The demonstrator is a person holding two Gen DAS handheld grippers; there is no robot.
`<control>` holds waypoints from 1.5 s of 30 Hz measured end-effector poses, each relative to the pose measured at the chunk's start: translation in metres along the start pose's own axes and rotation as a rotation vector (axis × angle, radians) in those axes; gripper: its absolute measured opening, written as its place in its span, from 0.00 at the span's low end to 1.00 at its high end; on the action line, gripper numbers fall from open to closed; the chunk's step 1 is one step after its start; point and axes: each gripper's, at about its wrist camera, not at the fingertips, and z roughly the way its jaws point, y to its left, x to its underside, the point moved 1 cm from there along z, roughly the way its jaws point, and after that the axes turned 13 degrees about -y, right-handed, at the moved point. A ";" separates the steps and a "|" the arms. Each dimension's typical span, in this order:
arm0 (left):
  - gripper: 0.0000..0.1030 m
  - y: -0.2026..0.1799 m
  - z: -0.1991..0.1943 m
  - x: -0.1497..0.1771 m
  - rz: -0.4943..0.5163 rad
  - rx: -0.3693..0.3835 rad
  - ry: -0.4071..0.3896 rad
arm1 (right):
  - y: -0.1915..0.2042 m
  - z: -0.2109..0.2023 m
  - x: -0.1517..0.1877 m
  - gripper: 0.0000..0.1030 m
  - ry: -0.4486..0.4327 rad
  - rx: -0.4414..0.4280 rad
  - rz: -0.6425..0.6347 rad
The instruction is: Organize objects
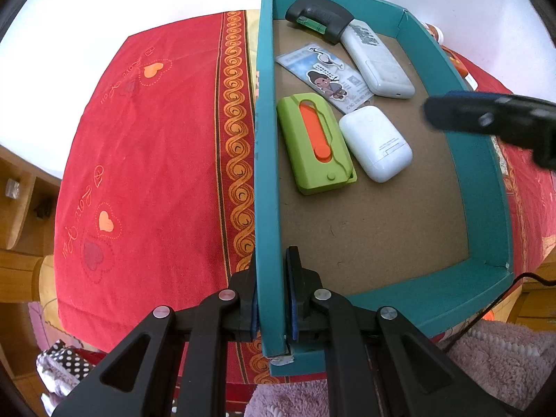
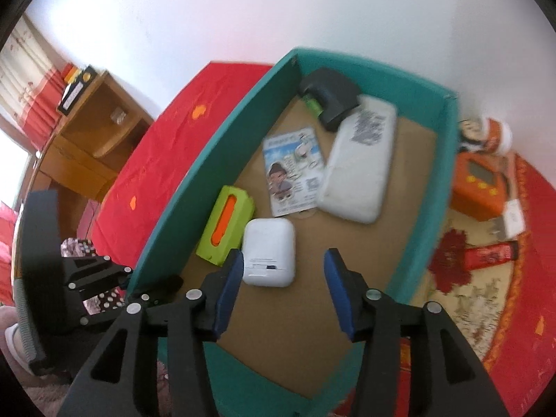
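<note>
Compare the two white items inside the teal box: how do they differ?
The white power bank is longer and flatter than the earbud case, which is short and rounded. The power bank lies toward the far wall touching the black tool; the earbud case sits nearer, beside the green holder. Both lie flat.

"Love You" on red cloth [image 1: 146,160]

Teal box [image 1: 267,160], red heart-patterned cloth [image 1: 156,160]

Red tablecloth [image 1: 156,160] w/ heart motifs and gold swirl border, wooden shelf unit [image 2: 93,139] at left by white wall [image 2: 278,10], red curtain [image 2: 31,104] behind it, fuzzy pink fabric [image 1: 504,358] near the bottom edge.
</note>
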 end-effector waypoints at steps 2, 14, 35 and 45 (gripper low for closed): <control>0.11 0.000 0.000 0.000 0.000 0.000 0.000 | -0.008 -0.012 -0.001 0.48 -0.023 0.013 0.015; 0.11 -0.001 0.001 0.001 0.000 -0.002 0.000 | -0.098 -0.053 0.010 0.53 -0.070 0.176 0.167; 0.11 -0.001 0.000 0.002 -0.001 -0.006 -0.001 | -0.160 0.010 -0.062 0.53 -0.009 0.183 0.159; 0.11 -0.001 0.000 0.002 -0.001 -0.007 0.001 | -0.177 0.027 -0.074 0.53 0.028 0.120 0.147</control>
